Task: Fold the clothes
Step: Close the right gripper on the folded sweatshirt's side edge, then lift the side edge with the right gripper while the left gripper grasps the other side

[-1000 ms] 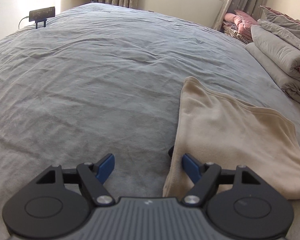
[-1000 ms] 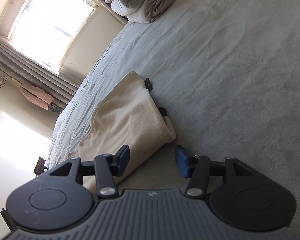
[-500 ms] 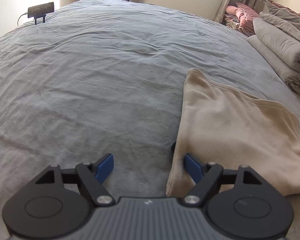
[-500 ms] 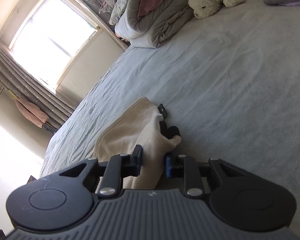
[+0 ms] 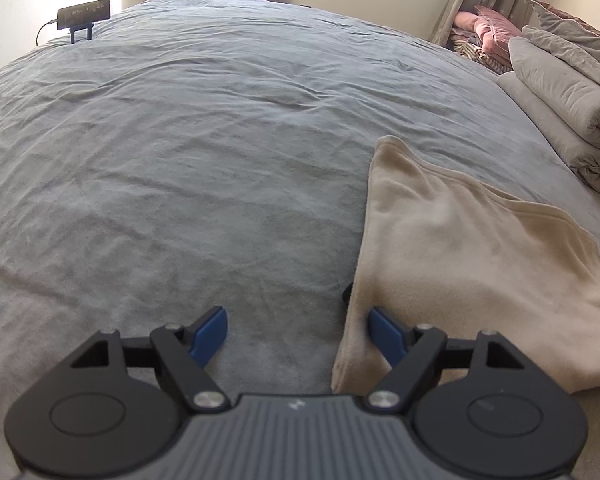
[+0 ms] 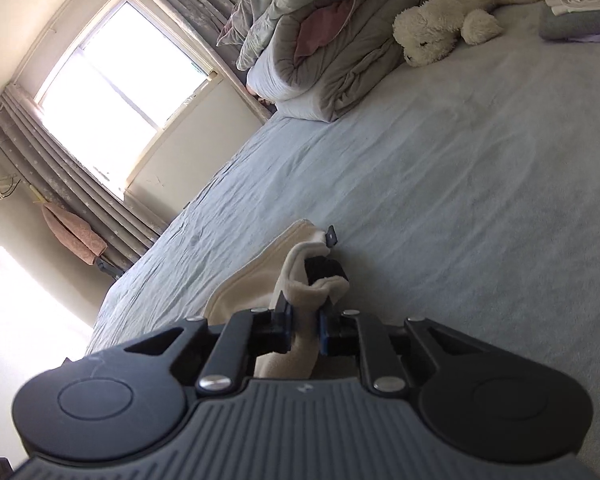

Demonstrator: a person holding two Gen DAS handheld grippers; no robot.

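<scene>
Right wrist view: the right gripper (image 6: pixel 304 328) has just been closing and now its blue pads pinch a bunched corner of the beige garment (image 6: pixel 300 280) — cloth fills the gap between them, with a dark lining or trim peeking out just past the pinch.
Left wrist view: the left gripper (image 5: pixel 296 334) is spread wide over the grey bed cover (image 5: pixel 180 160), one blue pad on bare bedding, the other right at the near edge of the beige garment (image 5: pixel 460 264); nothing is clamped there yet.
Where the garment lies: flat and already doubled over on the bed, near the person's side, well apart from the rolled duvets (image 5: pixel 560 92).
Doing this step well: I'd say the left side needs to bite the matching corner before any lift — one pinched corner alone would drag the cloth askew. Catch all layers, raise both corners evenly, keep the edge taut.
Risk: the right pinch looks bunched, so a layer might slip out when pulled.
Only the right view shows: the window (image 6: pixel 116 92), a white plush toy (image 6: pixel 440 28) and a stack of folded laundry (image 6: pixel 576 4).
Only the left view shows: the garment's full spread, and a phone on a stand (image 5: pixel 84 12) at the far edge of the bed.
</scene>
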